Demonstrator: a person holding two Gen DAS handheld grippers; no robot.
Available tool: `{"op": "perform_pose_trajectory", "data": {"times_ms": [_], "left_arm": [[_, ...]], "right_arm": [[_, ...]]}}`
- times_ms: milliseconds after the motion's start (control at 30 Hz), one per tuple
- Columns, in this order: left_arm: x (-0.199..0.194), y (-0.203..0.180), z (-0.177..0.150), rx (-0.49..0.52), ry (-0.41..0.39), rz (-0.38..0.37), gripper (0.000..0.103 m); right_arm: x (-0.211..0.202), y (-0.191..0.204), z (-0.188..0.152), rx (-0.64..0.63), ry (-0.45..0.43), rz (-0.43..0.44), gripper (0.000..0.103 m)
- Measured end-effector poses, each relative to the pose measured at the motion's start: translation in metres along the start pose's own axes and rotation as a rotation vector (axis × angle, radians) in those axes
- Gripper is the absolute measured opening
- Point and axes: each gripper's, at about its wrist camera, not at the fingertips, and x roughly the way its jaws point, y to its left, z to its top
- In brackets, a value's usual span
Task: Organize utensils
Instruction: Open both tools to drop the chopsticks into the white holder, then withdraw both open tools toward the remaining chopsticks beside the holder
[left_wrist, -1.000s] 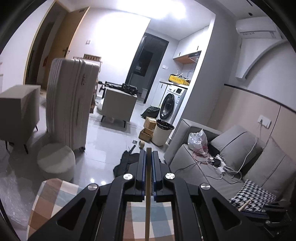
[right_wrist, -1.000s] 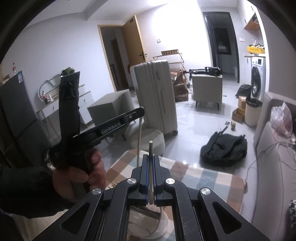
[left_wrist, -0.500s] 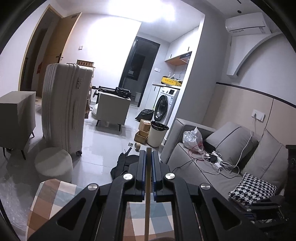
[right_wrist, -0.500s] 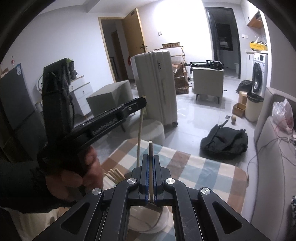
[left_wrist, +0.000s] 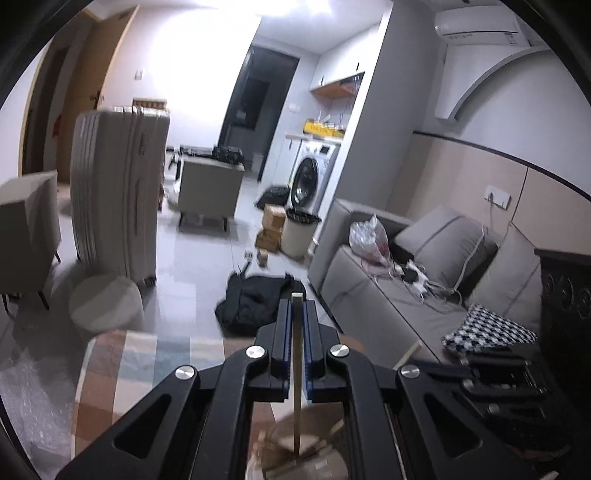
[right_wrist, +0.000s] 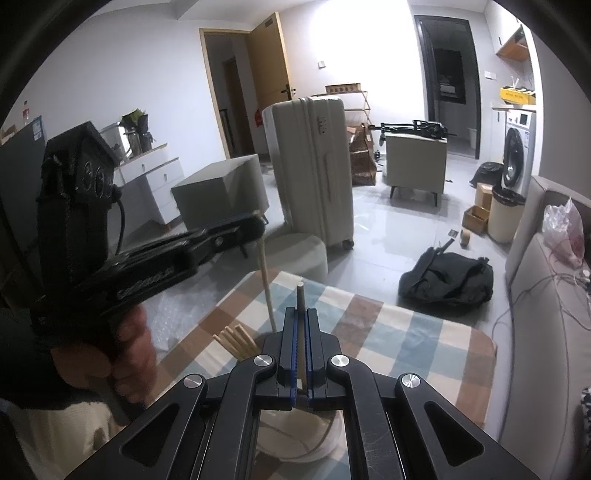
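My left claw is clenched on a pale wooden chopstick, the stick running straight down between the blue pads toward a blurred round container at the bottom edge. Over on the right, my right claw is clamped on a second, greyish chopstick, its tip poking up above the fingers, with a white round holder right below. A bunch of light wooden chopsticks leans just left of it, all above the checked tablecloth. My left hand grips its handle alongside.
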Motion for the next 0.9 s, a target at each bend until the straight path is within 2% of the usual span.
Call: {"op": "perform_pose_trajectory", "data": {"times_ms": [233, 300, 333, 367, 500, 533, 633, 667, 900], "left_arm": [[0.0, 0.01, -0.004, -0.045, 0.172, -0.037, 0.004], [-0.003, 0.009, -0.002, -0.042, 0.21, -0.011, 0.018], [-0.008, 0.01, -0.004, -0.048, 0.218, 0.0, 0.033], [-0.013, 0.012, -0.005, -0.054, 0.215, 0.008, 0.046], [-0.039, 0.01, -0.004, -0.056, 0.178, 0.063, 0.063], [-0.042, 0.01, -0.005, -0.055, 0.177, 0.073, 0.067], [-0.061, 0.003, -0.004, -0.047, 0.164, 0.112, 0.069], [-0.066, 0.001, -0.004, -0.041, 0.159, 0.12, 0.073], [-0.096, -0.011, -0.008, -0.026, 0.13, 0.194, 0.084]], "right_arm": [[0.01, 0.008, -0.001, 0.032, 0.02, 0.006, 0.009], [0.011, 0.008, -0.005, 0.07, 0.023, 0.016, 0.009], [0.01, 0.008, -0.008, 0.088, 0.021, 0.013, 0.011], [0.008, 0.009, -0.01, 0.103, 0.02, 0.004, 0.017], [-0.011, 0.01, -0.019, 0.176, -0.019, -0.013, 0.034], [-0.018, 0.012, -0.021, 0.184, -0.033, -0.026, 0.042], [-0.034, 0.021, -0.023, 0.194, -0.063, -0.047, 0.057], [-0.04, 0.025, -0.023, 0.196, -0.075, -0.053, 0.061], [-0.075, 0.052, -0.03, 0.222, -0.141, -0.052, 0.077]]}}
